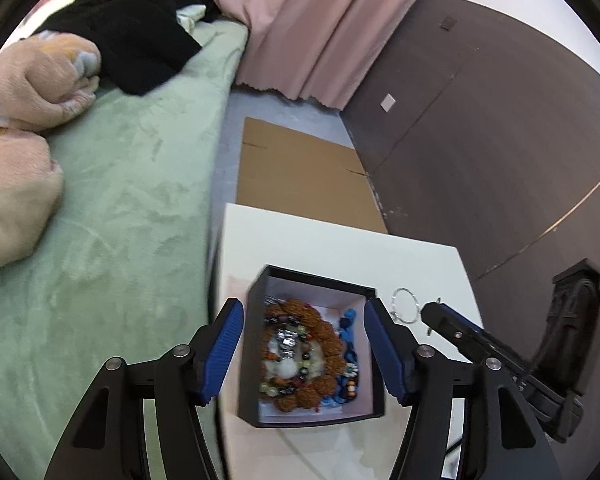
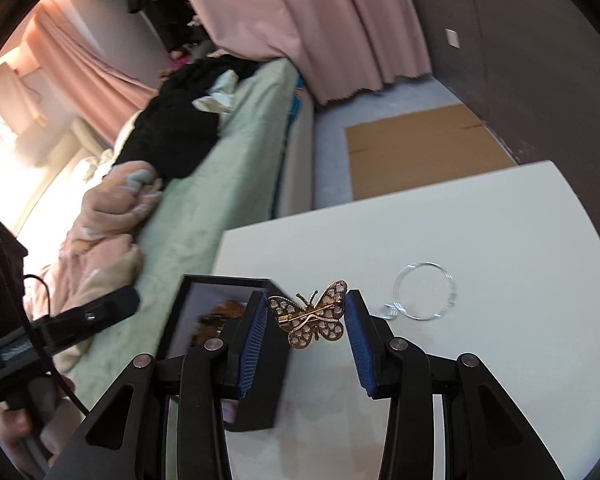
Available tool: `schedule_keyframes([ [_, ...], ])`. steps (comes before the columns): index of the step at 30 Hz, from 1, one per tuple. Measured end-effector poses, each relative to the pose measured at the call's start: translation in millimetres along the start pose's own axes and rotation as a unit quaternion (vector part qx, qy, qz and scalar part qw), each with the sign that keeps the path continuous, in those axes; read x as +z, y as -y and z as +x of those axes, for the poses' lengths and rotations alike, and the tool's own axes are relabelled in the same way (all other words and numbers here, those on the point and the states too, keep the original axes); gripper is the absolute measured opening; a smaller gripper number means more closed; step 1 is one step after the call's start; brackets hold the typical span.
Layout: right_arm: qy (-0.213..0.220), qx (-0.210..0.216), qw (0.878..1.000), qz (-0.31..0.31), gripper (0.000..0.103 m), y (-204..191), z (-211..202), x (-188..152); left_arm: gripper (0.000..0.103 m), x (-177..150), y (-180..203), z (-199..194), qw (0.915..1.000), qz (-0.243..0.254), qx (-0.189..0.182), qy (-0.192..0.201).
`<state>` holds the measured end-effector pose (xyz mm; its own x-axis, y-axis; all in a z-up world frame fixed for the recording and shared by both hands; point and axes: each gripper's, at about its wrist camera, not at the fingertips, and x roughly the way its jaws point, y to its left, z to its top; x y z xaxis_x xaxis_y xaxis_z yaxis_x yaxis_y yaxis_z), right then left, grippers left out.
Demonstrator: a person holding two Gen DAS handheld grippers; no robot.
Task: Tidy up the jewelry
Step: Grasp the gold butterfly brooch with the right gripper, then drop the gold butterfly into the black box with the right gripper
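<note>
Butterfly brooch (image 2: 314, 314) between right fingers (image 2: 256, 334)

A gold butterfly brooch (image 2: 311, 315) with pierced wings, a black box (image 1: 256, 344) holding brown and blue beads (image 1: 342, 354), a white tabletop (image 2: 480, 216).

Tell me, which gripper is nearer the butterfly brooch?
Right. The right gripper holds the butterfly brooch between its fingers; the left gripper hangs open over the black box, apart.
</note>
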<state>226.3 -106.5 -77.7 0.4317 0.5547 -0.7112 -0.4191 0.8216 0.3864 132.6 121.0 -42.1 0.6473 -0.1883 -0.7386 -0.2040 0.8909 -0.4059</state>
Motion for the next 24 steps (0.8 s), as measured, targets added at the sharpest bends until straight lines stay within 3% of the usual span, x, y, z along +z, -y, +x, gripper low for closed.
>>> schedule_keyframes([
  [16, -0.003, 0.077, 0.997, -0.001, 0.042, -42, 27, 1, 0.064, -6, -33, -13, 0.9962, 0.025, 0.073, 0.040],
  [17, -0.004, 0.078, 0.997, -0.001, 0.045, -44, 28, 1, 0.064, -5, -35, -13, 0.9962, 0.022, 0.074, 0.042],
  [19, -0.008, 0.084, 0.996, 0.010, 0.064, -42, 30, 2, 0.064, -5, -41, -17, 0.9964, 0.004, 0.069, 0.050],
  [21, 0.002, 0.084, 0.996, 0.021, 0.069, -39, 27, 2, 0.066, -4, -45, -19, 0.9970, -0.011, 0.056, 0.052],
  [24, 0.009, 0.082, 0.996, 0.032, 0.069, -32, 22, 3, 0.079, -2, -46, -18, 0.9980, -0.026, 0.033, 0.048],
])
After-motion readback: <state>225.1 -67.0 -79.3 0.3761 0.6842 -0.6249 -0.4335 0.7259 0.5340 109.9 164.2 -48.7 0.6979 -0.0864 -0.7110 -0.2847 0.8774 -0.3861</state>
